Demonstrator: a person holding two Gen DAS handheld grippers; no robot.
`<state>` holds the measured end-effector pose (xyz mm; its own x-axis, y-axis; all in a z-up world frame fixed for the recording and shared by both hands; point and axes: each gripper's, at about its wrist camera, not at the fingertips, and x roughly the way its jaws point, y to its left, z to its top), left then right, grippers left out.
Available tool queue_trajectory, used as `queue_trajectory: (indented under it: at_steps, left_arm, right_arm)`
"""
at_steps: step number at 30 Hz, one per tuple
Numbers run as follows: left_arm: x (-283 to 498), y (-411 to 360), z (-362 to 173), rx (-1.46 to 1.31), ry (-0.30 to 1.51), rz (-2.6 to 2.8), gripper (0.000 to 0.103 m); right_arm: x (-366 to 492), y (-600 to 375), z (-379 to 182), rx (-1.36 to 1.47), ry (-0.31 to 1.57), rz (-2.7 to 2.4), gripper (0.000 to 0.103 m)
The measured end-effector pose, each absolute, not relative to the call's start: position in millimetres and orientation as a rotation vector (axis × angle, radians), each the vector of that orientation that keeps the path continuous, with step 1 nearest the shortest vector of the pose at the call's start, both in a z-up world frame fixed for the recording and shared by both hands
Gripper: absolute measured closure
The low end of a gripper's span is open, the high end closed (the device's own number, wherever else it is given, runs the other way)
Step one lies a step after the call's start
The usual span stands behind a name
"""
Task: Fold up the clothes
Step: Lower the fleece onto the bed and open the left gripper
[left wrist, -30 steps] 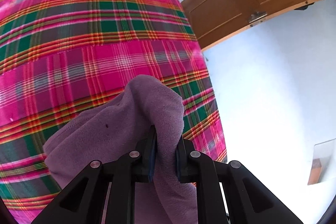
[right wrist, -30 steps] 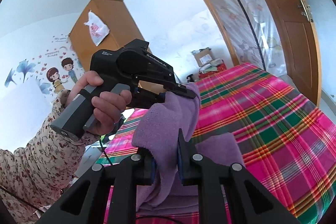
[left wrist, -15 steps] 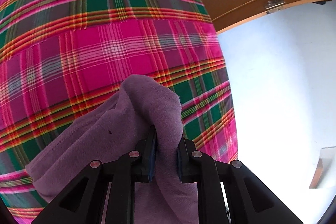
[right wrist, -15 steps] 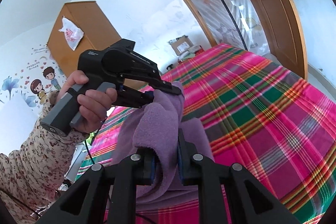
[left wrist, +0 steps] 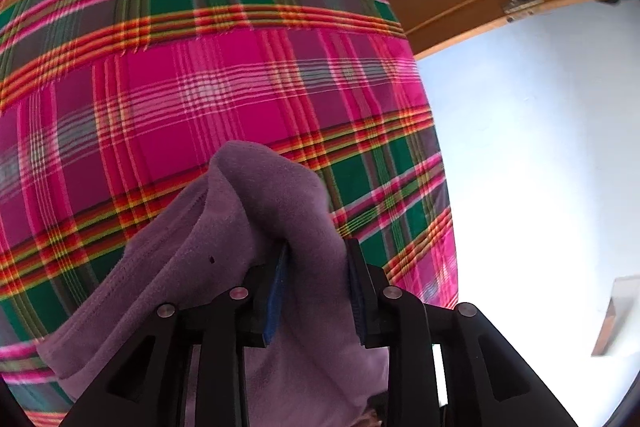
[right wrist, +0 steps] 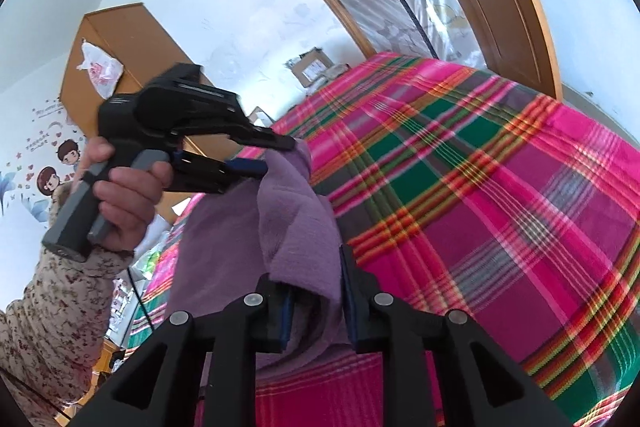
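both grippers had been lowered toward the bed (left wrist: 208, 99) since a second before, and their jaws, then clamped on the purple cloth (left wrist: 276, 211), were opening. the left gripper (left wrist: 316, 267) was seen part open, the cloth still bunched between its fingers; the right gripper (right wrist: 316, 281) likewise, with slack at one pad. the cloth was draped low over the bed. if released unevenly, the fold could be spoiled by one corner slipping. the bed's edge was close on the left gripper's side; open spread lay ahead.
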<state>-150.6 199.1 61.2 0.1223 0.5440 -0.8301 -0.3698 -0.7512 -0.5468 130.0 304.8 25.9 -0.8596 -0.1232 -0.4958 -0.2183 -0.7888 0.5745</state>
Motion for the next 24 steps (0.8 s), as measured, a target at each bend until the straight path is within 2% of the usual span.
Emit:
queue_trajectory:
  at_steps: [8, 11, 15, 20, 24]
  left_arm:
    - [-138.3, 170.2, 87.1, -1.575, -0.231, 1.721, 0.074]
    - [-132.3, 151.5, 91.9, -1.554, -0.248, 1.748, 0.069]
    - [-127.2, 117.5, 92.5, -1.558, -0.296, 1.775, 0.069]
    - [-117.7, 67.8, 85.7, -1.558, -0.39, 1.852, 0.069]
    - [-104.8, 33.4, 69.5, -1.578, -0.467, 1.856, 0.069]
  right_arm:
    - [137.3, 315.7, 16.2, -0.862, 1.023, 2.741, 0.077]
    - [142.4, 321.1, 16.2, -0.862, 1.016, 2.716, 0.077]
    - [150.6, 325.9, 16.7, -0.861, 0.992, 2.68, 0.076]
    - [154.3, 322.4, 23.3, -0.911, 0.866, 2.62, 0.076]
    - [155.6, 304.0, 43.7, -0.848, 0.636, 2.626, 0.076]
